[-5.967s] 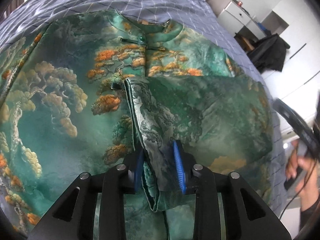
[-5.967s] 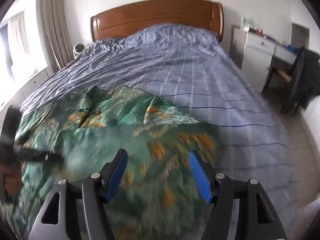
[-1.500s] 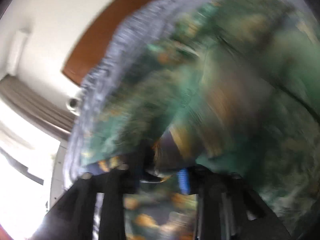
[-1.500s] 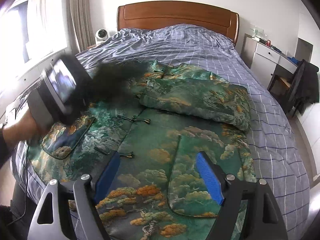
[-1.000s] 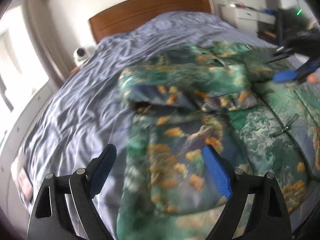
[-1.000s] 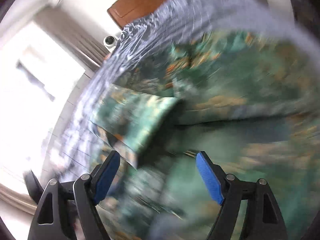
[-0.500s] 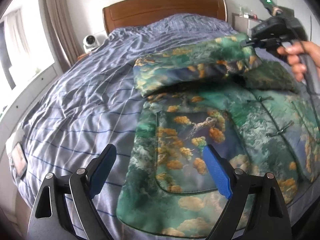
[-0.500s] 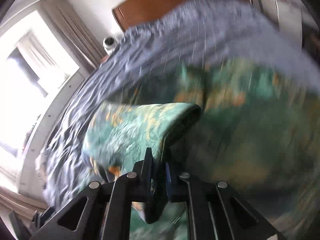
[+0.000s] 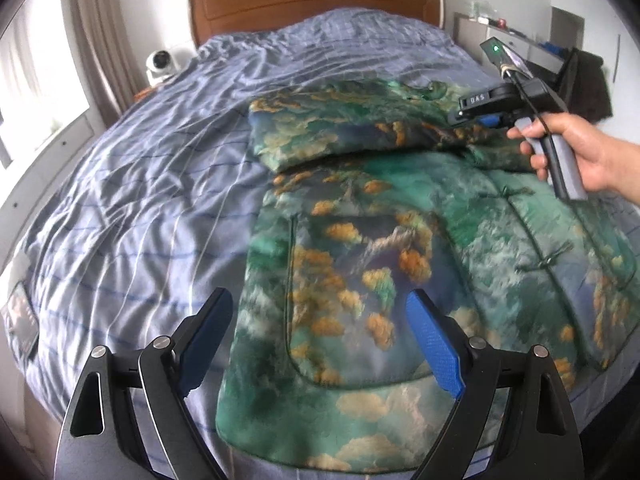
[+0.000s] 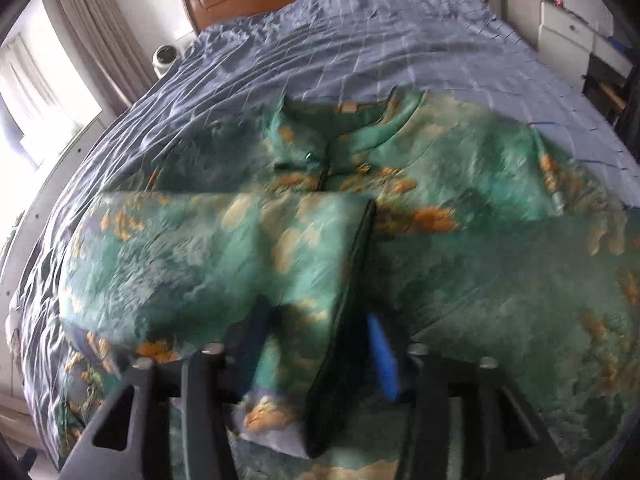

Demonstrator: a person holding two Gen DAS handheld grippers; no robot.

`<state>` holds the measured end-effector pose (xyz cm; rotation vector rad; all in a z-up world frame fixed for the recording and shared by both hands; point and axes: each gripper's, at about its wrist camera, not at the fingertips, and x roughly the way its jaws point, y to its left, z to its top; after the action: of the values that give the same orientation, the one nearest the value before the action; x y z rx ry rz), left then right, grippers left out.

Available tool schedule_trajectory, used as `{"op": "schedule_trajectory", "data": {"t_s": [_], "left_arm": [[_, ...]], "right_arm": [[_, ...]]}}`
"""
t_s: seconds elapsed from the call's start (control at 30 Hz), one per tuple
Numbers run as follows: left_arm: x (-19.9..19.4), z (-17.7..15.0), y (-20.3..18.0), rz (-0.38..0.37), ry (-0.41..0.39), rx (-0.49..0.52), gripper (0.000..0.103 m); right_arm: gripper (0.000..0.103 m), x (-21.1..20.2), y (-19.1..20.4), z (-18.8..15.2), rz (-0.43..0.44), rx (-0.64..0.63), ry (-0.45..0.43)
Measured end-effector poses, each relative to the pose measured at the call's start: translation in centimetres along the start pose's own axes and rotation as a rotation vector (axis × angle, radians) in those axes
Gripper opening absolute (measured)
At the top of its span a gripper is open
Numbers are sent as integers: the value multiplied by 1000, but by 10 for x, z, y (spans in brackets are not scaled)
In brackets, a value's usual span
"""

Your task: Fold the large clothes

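Observation:
A green brocade jacket (image 9: pixel 400 248) with orange trees lies front up on the bed. Its left sleeve (image 9: pixel 344 132) is folded across the chest. My left gripper (image 9: pixel 320 340) is open and empty above the jacket's lower left hem. In the left wrist view my right gripper (image 9: pixel 486 120) sits at the sleeve's cuff end, held by a hand (image 9: pixel 580 156). In the right wrist view the sleeve (image 10: pixel 224 256) lies over the chest and its cuff end sits between my right gripper's (image 10: pixel 320 340) parted blue pads. The collar (image 10: pixel 356 120) lies beyond.
The bed has a blue checked cover (image 9: pixel 140 184) and a wooden headboard (image 9: pixel 312 0). A small white camera (image 9: pixel 160 64) stands at the far left. A white cabinet (image 9: pixel 516 40) and a dark garment on a chair (image 9: pixel 584 80) stand to the right.
The right gripper carried the left sleeve across the chest while shut on its cuff, and its pads have now parted. The left gripper stayed open above the hem.

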<state>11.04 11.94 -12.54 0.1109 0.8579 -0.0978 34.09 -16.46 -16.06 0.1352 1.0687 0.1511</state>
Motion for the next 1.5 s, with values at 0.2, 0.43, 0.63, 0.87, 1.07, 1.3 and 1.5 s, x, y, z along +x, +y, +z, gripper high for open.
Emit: {"op": "schedule_trajectory", "data": {"t_s": [0.2, 0.43, 0.63, 0.87, 1.07, 1.3, 1.5], "left_arm": [[28, 89, 17, -152, 1, -60, 94], [128, 167, -6, -138, 75, -7, 90], [211, 156, 0, -85, 265, -69, 90], [203, 157, -2, -86, 249, -61, 90], [178, 207, 0, -119, 131, -88, 90], [233, 247, 16, -19, 122, -159, 90], [278, 215, 12, -1, 180, -105, 95]], "right_arm": [[53, -54, 24, -7, -128, -195, -111], [53, -57, 58, -22, 52, -296, -165], [53, -1, 48, -33, 51, -230, -9], [53, 5, 49, -37, 39, -234, -11], [53, 7, 50, -41, 45, -228, -24], [53, 8, 46, -39, 57, -219, -19], [53, 11, 47, -41, 46, -227, -30]]}}
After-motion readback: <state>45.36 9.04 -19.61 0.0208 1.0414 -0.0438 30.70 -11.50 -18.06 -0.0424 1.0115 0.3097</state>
